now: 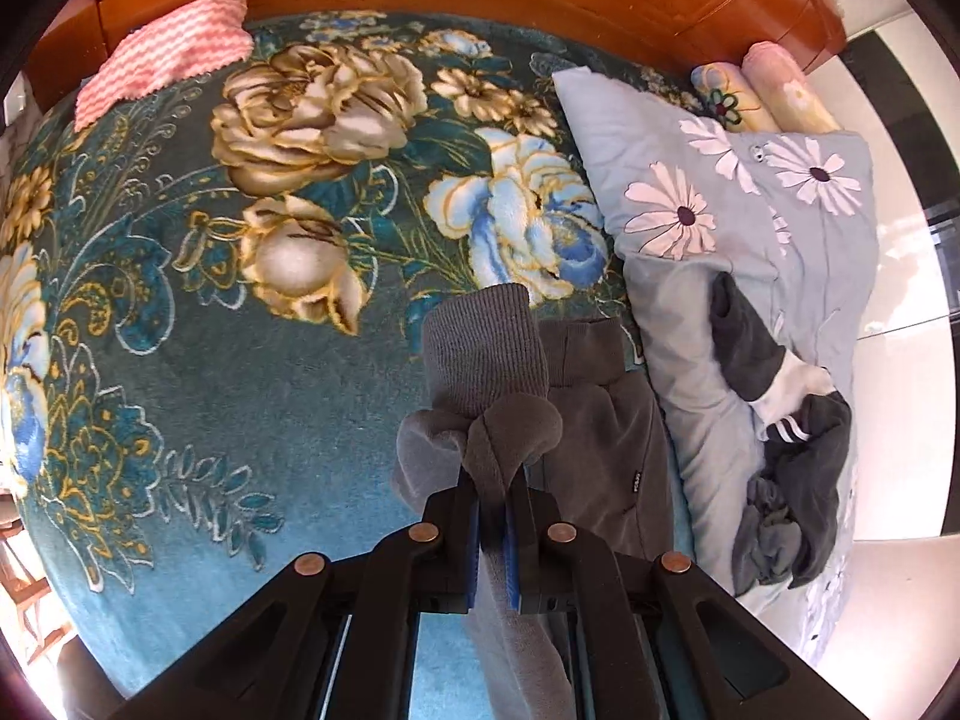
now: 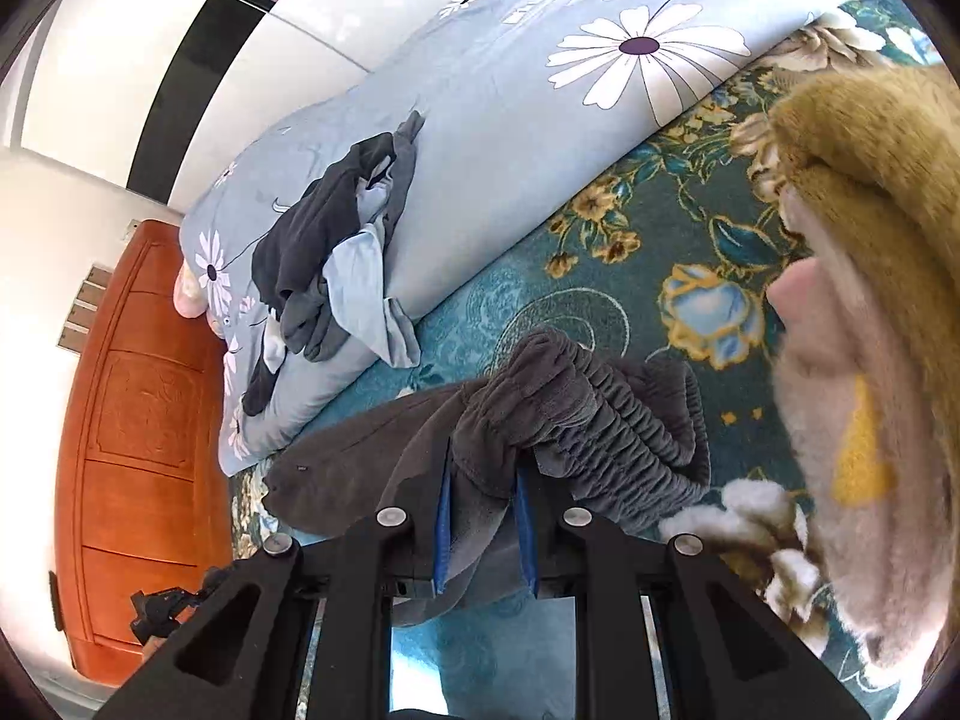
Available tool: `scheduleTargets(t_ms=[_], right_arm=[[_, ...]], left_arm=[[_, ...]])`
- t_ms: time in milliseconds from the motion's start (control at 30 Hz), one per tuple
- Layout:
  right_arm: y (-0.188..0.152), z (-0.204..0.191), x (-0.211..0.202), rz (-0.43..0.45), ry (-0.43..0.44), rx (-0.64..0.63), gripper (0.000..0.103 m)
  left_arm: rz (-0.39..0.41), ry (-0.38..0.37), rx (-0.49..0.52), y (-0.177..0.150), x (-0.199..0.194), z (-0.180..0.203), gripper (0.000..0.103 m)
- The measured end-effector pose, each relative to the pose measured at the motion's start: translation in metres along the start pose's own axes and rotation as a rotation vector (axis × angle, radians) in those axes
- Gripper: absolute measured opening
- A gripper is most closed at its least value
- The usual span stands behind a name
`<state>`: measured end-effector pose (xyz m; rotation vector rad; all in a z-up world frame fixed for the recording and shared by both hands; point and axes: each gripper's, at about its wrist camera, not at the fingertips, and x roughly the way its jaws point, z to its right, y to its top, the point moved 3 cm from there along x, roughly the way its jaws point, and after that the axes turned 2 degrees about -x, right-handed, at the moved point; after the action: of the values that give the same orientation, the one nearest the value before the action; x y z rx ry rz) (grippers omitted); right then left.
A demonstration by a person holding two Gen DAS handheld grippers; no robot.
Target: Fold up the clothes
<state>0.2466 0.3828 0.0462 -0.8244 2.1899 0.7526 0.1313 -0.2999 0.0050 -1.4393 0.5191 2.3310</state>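
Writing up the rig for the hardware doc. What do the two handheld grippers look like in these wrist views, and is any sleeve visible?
Both the left gripper and the right gripper look alike: matte black angular linkage arms with cut-out slots, round metal pivot pins (coppery on the left, silvery on the right), and blue pads lining the inner faces of the fingers. No cables or markings visible. A fuzzy tan and cream sleeve shows in the right view.

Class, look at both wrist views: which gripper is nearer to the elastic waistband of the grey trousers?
Right. The right gripper is clamped on the grey trousers at the waistband; the left gripper grips the ribbed cuff end.

Left tool (image 1: 493, 483) and right tool (image 2: 485, 483) both clamped, angled down.
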Motion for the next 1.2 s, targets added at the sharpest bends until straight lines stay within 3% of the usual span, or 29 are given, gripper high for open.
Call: scheduleTargets(t_ms=[267,367,433,567,633,667,733,800,900,967,1067,1133,1200], right_arm=[[0.037,0.016,0.050,0.003,-0.105,0.049,0.019],[0.044,0.022,0.066,0.006,-0.147,0.058,0.019],[0.047,0.025,0.074,0.012,-0.166,0.056,0.019],[0.050,0.027,0.085,0.011,-0.199,0.027,0.019],[0.051,0.027,0.090,0.010,-0.213,0.010,0.019],[0.052,0.028,0.092,0.010,-0.220,0.002,0.019],[0.053,0.027,0.094,0.014,-0.216,-0.014,0.020],[0.053,0.025,0.094,0.022,-0.208,-0.034,0.021],[0.049,0.013,0.083,0.052,-0.188,-0.096,0.029],[0.042,0.000,0.070,0.090,-0.172,-0.155,0.050],[0.029,-0.021,0.048,0.137,-0.133,-0.240,0.060],[0.010,-0.032,0.040,0.098,-0.065,-0.271,0.064],[-0.015,-0.035,0.043,-0.001,-0.005,-0.289,0.064]], left_arm=[[-0.042,0.036,0.154,0.016,0.087,0.093,0.010],[-0.067,-0.081,0.153,0.023,0.112,0.109,0.021],[-0.059,-0.160,0.176,0.024,0.119,0.117,0.041],[-0.078,-0.316,0.233,0.022,0.114,0.118,0.049],[-0.047,-0.383,0.247,0.021,0.098,0.104,0.053],[-0.008,-0.369,0.248,0.022,0.090,0.092,0.055],[0.076,-0.263,0.258,0.026,0.083,0.064,0.060],[0.091,-0.189,0.245,0.031,0.087,0.037,0.060],[0.022,-0.224,0.163,0.031,0.103,0.005,0.060],[0.002,-0.253,0.142,0.026,0.111,-0.002,0.060],[-0.035,-0.289,0.161,0.016,0.123,0.001,0.060],[-0.059,-0.286,0.196,0.010,0.134,0.010,0.060],[-0.058,-0.266,0.220,0.005,0.142,0.014,0.060]])
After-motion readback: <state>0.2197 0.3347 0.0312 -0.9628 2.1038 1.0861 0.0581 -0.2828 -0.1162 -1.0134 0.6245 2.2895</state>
